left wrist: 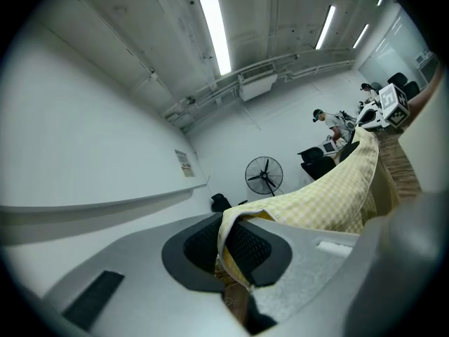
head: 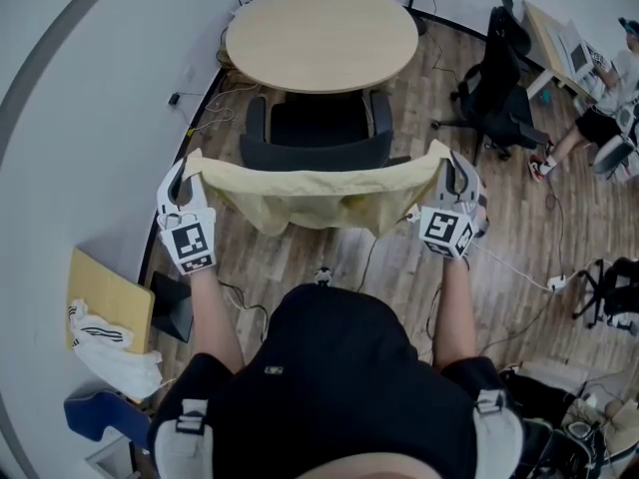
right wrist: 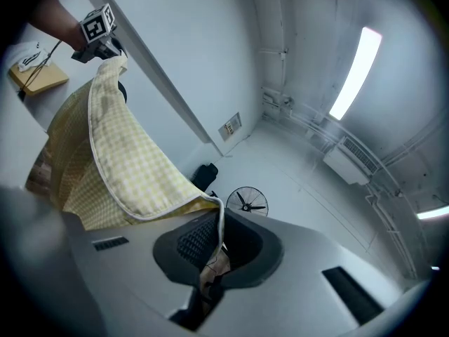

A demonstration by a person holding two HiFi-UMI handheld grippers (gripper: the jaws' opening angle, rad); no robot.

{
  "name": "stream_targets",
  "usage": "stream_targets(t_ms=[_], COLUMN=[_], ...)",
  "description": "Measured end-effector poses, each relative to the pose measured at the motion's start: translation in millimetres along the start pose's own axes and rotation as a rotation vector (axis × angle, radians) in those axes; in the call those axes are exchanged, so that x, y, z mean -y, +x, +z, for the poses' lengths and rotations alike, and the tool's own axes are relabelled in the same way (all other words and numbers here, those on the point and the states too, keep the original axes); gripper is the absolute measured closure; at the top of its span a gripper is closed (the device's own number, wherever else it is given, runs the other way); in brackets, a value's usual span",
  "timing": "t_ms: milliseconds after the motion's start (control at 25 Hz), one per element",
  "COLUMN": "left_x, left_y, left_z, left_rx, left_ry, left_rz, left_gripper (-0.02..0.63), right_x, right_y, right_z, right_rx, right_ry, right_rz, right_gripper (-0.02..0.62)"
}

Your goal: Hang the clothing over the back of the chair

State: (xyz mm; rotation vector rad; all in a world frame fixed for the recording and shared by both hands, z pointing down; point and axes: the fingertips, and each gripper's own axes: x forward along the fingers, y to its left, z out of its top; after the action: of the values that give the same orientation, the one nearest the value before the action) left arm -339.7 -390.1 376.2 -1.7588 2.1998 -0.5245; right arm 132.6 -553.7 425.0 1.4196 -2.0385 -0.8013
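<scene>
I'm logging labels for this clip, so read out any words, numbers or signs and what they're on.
Nothing here is readable.
Wall sign: too small to read.
White bag: dark print, blurred.
Left tool and right tool: square marker patterns, no words.

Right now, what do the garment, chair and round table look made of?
The garment: thin woven cloth, pale yellow check, white piped hem, soft drape; possibly cotton. The chair: dark matte upholstery, fabric or mesh, unclear. The round table: smooth pale wood-coloured top, wood or laminate.
</scene>
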Motion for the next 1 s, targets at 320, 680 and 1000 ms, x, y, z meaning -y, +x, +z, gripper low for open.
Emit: stream_targets(t_ms=[320,680,1000], left_x=[-7.1,-7.0,-9.6], left_y=[42.5,80.1,110.4], left_z=[-5.1,-19.7,-27.5], left_rx=[0.009,0.003,-0.007], left_ry=[-0.010,-0.013,-0.014], left_rz=[-0.018,-0.052,-0.069], left_gripper=[0.601,0.601,0.601], right_x=[-8.9,-17.9,-26.3], right_y=[36.1,64.9,94.8], right_z=[5.5,13.8,7.6], right_rx=[-0.001,-0.026,-0.034], right_ry=[0.011,-0.007,0.021], right_rz=[-0.001,0.003,0.002], right_gripper=[0.597,0.597,0.597])
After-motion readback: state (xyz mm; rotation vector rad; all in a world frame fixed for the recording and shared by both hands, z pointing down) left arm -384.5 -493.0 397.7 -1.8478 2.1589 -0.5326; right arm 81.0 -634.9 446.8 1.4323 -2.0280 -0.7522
